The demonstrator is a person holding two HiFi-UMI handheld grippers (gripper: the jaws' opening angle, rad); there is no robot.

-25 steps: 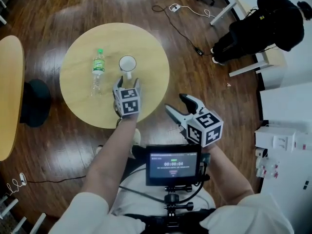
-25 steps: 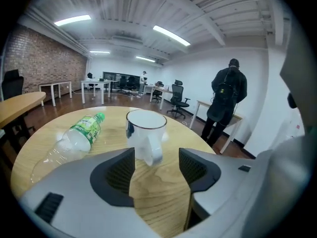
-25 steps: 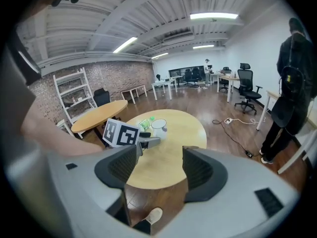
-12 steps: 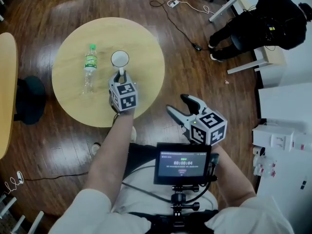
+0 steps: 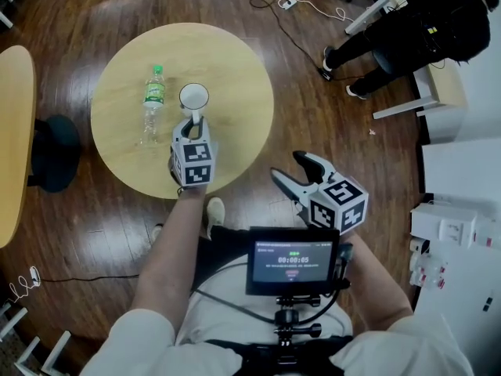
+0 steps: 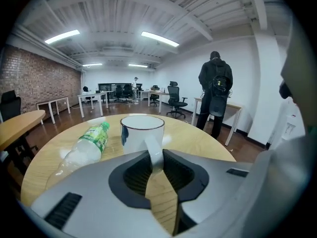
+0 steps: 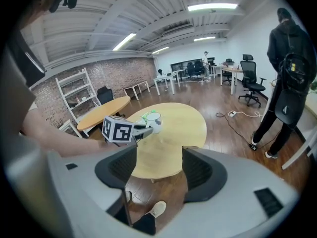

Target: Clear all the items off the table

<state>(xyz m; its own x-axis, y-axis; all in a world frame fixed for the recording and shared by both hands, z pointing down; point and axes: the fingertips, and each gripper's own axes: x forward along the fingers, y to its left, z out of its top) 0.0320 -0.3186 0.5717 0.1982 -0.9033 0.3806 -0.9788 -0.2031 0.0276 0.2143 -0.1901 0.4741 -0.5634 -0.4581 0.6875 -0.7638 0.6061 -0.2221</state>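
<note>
A white mug stands upright on the round wooden table, with a clear plastic bottle with a green label lying on its side just to its left. My left gripper reaches over the table's near side and is shut on the mug's handle; the left gripper view shows the mug straight ahead and the bottle to its left. My right gripper hovers open and empty above the floor, off the table's near right edge. The right gripper view shows the table beyond its jaws.
A second wooden table and a dark stool stand at the left. A person in black stands by a white desk at the upper right. A cable with a power strip lies on the floor. A small monitor sits at my chest.
My left gripper, open a second ago, moved forward to the mug and closed on its handle. The right gripper has hardly moved.
</note>
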